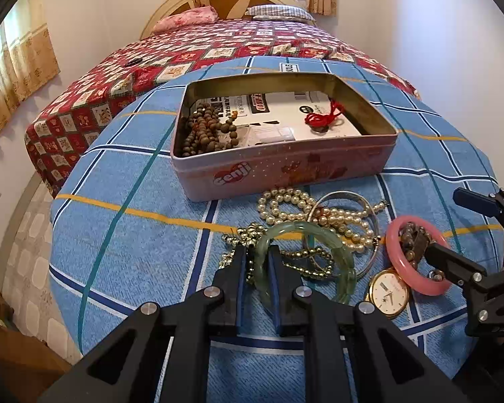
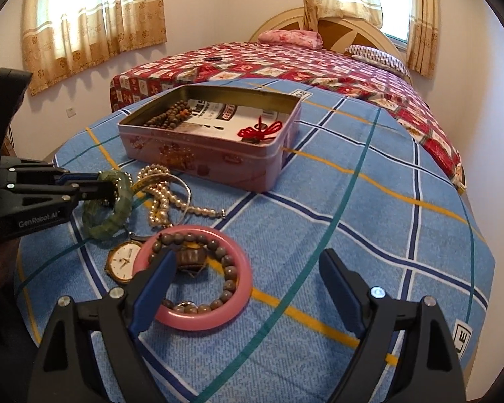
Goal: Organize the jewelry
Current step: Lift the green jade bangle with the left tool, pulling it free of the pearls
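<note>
The left gripper (image 1: 257,262) has its two dark fingers nearly closed, pinching the rim of a translucent green bangle (image 1: 322,245) between the blue pads. The right gripper (image 2: 248,275) stands wide open and holds nothing; its left finger (image 2: 158,278) reaches inside a pink bangle (image 2: 191,319), which lies flat on the cloth, and whether the pad touches the rim cannot be told.

A bracelet of brown beads (image 2: 230,270) lies coiled inside the pink bangle. Just beside that bangle, toward the left gripper, a gold-rimmed watch face (image 1: 388,294) lies flat. Beyond the green bangle a strand of white pearls (image 1: 297,201) is heaped with a thin silver bangle (image 1: 339,196), and a chain of small gold beads (image 1: 305,262) lies partly under the green bangle.

Farther on, near the middle of the surface, an open pink tin (image 1: 285,171) holds a pile of dark wooden beads (image 1: 205,131) at one end and a red knotted cord (image 1: 322,117) at the other, on printed white paper (image 1: 285,107).

Everything rests on a blue checked cloth (image 1: 134,235) with yellow and green stripes. Behind it is a bed (image 1: 191,53) with a red patchwork cover, two pillows and cream curtains at the windows.
</note>
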`<action>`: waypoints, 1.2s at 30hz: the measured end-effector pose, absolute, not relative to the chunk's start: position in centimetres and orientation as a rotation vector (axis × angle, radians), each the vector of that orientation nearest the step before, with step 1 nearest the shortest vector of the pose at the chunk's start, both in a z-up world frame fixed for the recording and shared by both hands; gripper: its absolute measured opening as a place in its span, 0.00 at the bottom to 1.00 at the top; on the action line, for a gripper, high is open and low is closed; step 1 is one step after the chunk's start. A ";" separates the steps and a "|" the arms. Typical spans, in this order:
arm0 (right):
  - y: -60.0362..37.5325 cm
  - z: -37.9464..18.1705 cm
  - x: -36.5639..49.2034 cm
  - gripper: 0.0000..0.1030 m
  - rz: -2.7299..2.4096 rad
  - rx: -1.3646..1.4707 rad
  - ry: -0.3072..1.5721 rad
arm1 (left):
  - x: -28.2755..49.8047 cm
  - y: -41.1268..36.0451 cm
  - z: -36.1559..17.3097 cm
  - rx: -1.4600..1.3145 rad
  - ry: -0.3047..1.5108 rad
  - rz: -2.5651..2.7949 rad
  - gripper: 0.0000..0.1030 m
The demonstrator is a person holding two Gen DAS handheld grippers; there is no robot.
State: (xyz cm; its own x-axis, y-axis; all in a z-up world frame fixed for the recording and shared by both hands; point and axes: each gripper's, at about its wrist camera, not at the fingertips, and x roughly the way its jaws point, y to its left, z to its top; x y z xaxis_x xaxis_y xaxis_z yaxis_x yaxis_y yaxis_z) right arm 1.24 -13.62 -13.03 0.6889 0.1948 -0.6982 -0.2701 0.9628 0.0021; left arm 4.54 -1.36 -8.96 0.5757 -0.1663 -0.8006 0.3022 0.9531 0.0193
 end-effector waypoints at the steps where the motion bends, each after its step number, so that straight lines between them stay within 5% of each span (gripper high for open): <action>1: -13.6 -13.1 1.2 0.86 0.261 -0.106 0.769 | 4.3 -1.3 -8.6 0.150 0.909 -0.278 0.12; 19: -12.6 -12.9 1.1 0.87 0.330 -0.099 0.767 | 3.2 -0.5 -4.3 0.129 0.815 -0.304 0.11; 36: -12.6 -13.0 1.3 0.88 0.305 -0.104 0.770 | 4.7 -1.4 -8.4 0.224 0.941 -0.243 0.12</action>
State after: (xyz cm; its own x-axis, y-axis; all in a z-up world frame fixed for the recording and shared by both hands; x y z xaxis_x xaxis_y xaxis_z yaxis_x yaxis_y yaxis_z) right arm 1.27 -12.61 -12.99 0.6766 0.2335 -0.6984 -0.3088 0.9509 0.0187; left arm 4.74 -1.39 -8.41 0.5658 -0.1076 -0.8175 0.3014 0.9498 0.0835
